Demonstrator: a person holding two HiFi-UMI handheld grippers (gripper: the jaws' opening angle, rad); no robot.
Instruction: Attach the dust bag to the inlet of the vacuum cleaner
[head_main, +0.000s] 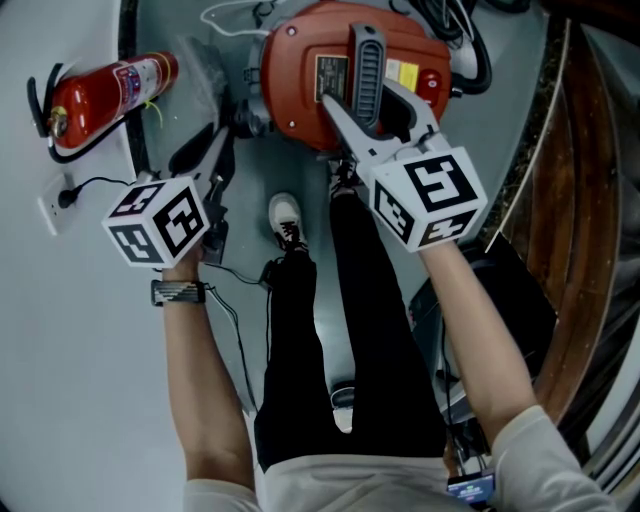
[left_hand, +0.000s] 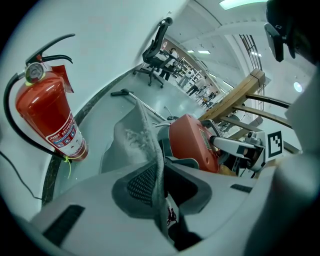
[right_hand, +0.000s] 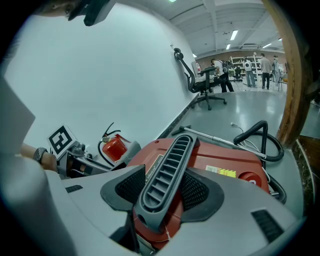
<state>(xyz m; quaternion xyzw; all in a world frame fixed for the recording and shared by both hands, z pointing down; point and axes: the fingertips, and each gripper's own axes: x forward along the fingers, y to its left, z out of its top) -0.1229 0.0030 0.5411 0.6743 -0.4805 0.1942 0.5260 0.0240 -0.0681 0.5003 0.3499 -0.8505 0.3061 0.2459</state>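
Observation:
The red vacuum cleaner (head_main: 330, 70) stands on the floor at the top centre of the head view, with a grey port (head_main: 248, 115) on its left side. My right gripper (head_main: 368, 100) is shut on its dark ribbed handle (right_hand: 165, 175), which runs between the pads. Left of the vacuum, my left gripper (head_main: 222, 130) is shut on the grey dust bag (left_hand: 134, 135). Its thin fabric stands up between the pads (left_hand: 142, 185), beside the vacuum (left_hand: 192, 142). The bag's mouth is hidden. In the right gripper view my left gripper (right_hand: 75, 162) shows low on the left.
A red fire extinguisher (head_main: 105, 90) leans at the wall on the left, near a wall socket with a cable (head_main: 55, 205). A black hose (right_hand: 260, 140) and metal wand lie behind the vacuum. A wooden frame (head_main: 575, 200) stands at the right. The person's legs (head_main: 330, 330) stretch below.

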